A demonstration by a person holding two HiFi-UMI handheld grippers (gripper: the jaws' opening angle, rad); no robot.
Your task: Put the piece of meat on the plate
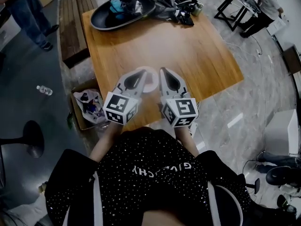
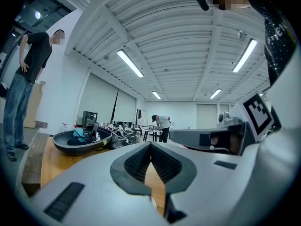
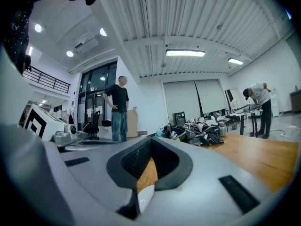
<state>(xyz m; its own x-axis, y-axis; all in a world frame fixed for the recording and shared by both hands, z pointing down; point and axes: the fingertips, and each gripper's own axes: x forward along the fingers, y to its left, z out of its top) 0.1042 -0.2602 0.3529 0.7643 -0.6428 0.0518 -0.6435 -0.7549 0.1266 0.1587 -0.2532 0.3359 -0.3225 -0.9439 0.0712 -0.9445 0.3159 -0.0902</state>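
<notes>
The grey hand-held left gripper (image 1: 140, 72) and right gripper (image 1: 164, 72) are held level and side by side, each with jaws closed tip to tip on nothing, over a round white plate (image 1: 150, 82) at the 6 o'clock edge of a warm-grained wooden table (image 1: 188, 46). It is judged a resting pose that fits either end of the job. The piece of meat is seen in no view, and the plate is largely hidden. A cluttered black oval tray (image 1: 101, 18) is set at 11 o'clock, above a grey marbled floor (image 1: 244, 107).
</notes>
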